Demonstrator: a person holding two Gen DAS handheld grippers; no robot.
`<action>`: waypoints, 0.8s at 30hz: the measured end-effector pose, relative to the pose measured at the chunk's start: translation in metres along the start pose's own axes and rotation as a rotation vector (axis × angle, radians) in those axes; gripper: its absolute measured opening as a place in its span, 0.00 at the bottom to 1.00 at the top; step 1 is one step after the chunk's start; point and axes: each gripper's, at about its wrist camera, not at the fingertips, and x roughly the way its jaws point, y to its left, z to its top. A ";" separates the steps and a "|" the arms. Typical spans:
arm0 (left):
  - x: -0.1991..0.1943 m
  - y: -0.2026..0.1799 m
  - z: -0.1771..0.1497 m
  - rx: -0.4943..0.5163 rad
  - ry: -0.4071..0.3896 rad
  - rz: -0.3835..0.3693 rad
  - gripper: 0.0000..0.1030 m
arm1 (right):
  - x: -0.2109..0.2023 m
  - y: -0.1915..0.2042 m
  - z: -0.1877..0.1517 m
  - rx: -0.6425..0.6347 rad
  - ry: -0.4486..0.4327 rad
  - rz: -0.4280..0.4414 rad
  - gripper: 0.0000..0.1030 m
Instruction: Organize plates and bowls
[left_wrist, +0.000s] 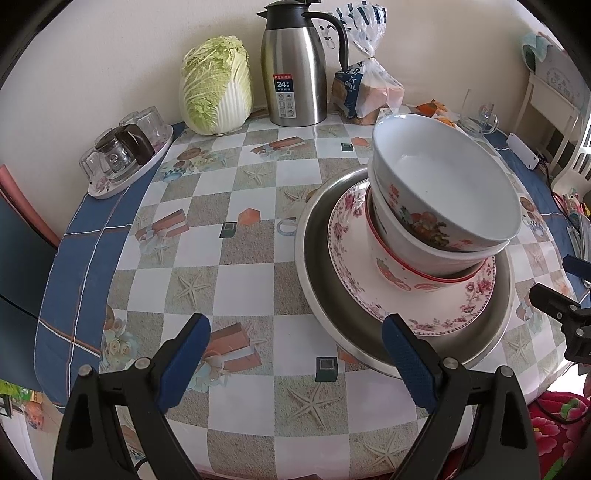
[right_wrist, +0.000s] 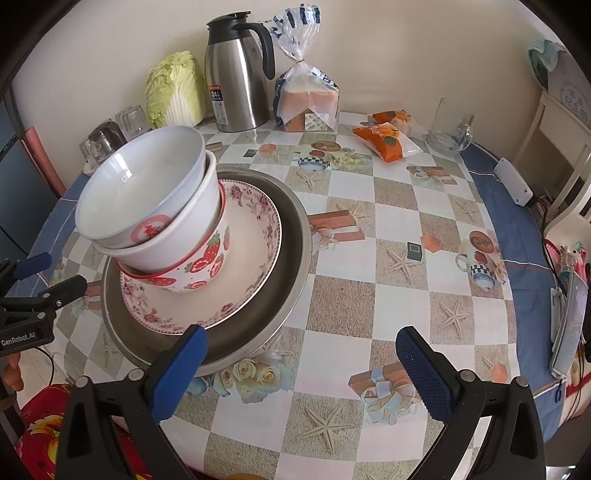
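Three bowls sit nested on a flowered plate (left_wrist: 413, 295), which lies inside a wide metal basin (left_wrist: 321, 266) on the checkered tablecloth (left_wrist: 236, 206). In the left wrist view the top bowl (left_wrist: 443, 173) is plain white inside and tilts toward the right; beneath it is a second white bowl (left_wrist: 417, 240) with a flower print, and at the bottom a red-rimmed bowl (left_wrist: 402, 275). The left gripper (left_wrist: 295, 354) hovers over the near edge of the table, its blue-padded fingers spread wide apart with nothing between them; the right-hand finger overlaps the basin's near rim in the picture, though contact cannot be judged. Along the far wall stand a napa cabbage (left_wrist: 216, 86), a steel thermos jug (left_wrist: 295, 70) and a bagged loaf of bread (left_wrist: 365, 88). A tray of upturned glasses (left_wrist: 125, 155) sits at the left edge.

From the right wrist view the same stack is at the left: top bowl (right_wrist: 142, 184), the second one (right_wrist: 181, 225), a strawberry-patterned bowl (right_wrist: 201, 264) at the bottom, the plate (right_wrist: 251, 258) and basin (right_wrist: 291, 254) below. The right gripper (right_wrist: 301, 358) is likewise released, fingers wide and empty, its left finger in front of the basin's near rim. The other gripper shows at the far left edge. Orange snack packets (right_wrist: 384, 142) and a glass mug (right_wrist: 448, 127) lie toward the back right.
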 end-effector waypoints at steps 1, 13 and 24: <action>0.000 0.000 0.000 0.000 0.000 0.000 0.92 | 0.000 0.000 0.000 0.000 0.000 0.000 1.00; 0.000 0.001 0.001 0.000 0.000 0.003 0.92 | 0.001 0.000 0.000 0.000 0.004 -0.002 1.00; 0.001 0.001 0.001 -0.003 0.006 0.002 0.92 | 0.001 0.000 0.000 0.000 0.004 -0.002 1.00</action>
